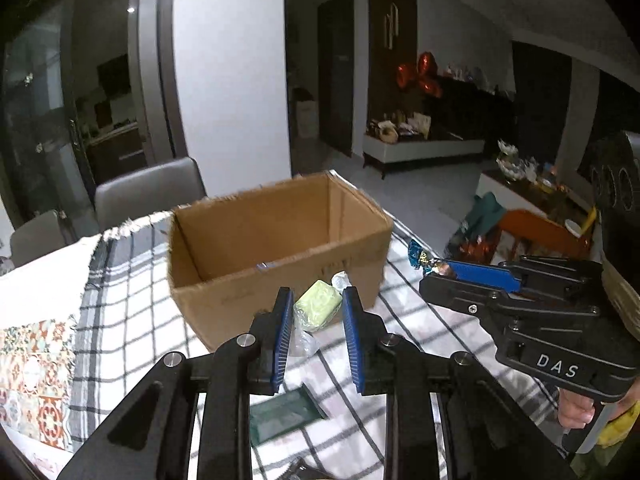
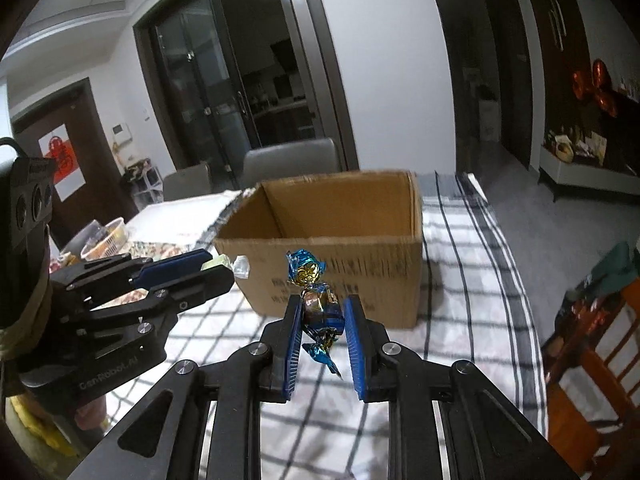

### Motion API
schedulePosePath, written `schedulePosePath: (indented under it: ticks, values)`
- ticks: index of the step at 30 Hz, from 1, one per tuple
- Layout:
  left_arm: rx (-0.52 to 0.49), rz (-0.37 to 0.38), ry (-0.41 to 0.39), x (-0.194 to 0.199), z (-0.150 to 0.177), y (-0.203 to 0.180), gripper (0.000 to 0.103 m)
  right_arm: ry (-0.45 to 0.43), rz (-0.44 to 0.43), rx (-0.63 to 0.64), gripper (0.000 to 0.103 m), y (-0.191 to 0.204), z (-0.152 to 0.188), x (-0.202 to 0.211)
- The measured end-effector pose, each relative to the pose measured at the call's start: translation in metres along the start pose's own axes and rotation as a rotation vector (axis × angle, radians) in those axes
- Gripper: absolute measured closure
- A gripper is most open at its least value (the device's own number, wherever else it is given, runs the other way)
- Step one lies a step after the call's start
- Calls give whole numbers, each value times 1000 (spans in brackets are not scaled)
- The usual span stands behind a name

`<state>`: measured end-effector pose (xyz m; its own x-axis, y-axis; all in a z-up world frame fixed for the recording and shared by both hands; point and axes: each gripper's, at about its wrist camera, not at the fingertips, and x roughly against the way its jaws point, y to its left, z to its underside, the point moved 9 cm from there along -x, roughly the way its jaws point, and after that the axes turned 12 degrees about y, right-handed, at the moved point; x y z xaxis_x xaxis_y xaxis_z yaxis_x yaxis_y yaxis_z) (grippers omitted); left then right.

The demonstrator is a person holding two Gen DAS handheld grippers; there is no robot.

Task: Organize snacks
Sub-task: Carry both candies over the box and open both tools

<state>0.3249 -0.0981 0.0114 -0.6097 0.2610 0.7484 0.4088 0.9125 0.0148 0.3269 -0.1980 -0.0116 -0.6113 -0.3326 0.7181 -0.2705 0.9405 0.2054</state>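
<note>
Left gripper [image 1: 316,308] jaws pinching pale-green plastic-wrapped block [image 1: 318,309]; right gripper [image 2: 322,314] jaws clamping crinkly blue-gold foil candy [image 2: 316,296]; open cardboard box [image 2: 340,244] at 12 o'clock.

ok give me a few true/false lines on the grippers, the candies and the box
1. The left gripper holds a pale green candy. True.
2. The right gripper is empty. False: it is shut on a blue and gold candy.
3. Both candies are already inside the box. False: both are held in front of it, outside.
4. The box is open at the top. True.
5. The box stands on a bare wooden table. False: it stands on a checked cloth.
</note>
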Motion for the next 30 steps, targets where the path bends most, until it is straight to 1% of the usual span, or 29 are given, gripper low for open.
schedulePosePath:
  ticks: [5, 12, 18, 21, 23, 28, 29, 30]
  values:
    - [3, -24, -40, 10, -20, 11, 78, -32, 2, 27, 81, 7, -29, 5]
    - [12, -48, -71, 13, -48, 31, 78, -43, -8, 47, 81, 12, -60, 1]
    - [34, -58, -55, -6, -62, 48, 78, -38, 6, 57, 81, 8, -82, -13]
    - [47, -45, -47, -14, -68, 55, 78, -26, 21, 56, 81, 3, -97, -24]
    - [48, -61, -46, -21, -76, 62, 78, -19, 34, 55, 81, 0, -103, -31]
    - [60, -57, -21, -34, -87, 67, 77, -5, 56, 44, 80, -7, -112, -44]
    - [65, -60, -18, -35, -87, 69, 72, -5, 68, 49, 78, -8, -112, -45]
    - [70, -63, -14, -36, -86, 70, 63, -1, 73, 57, 69, -7, -113, -46]
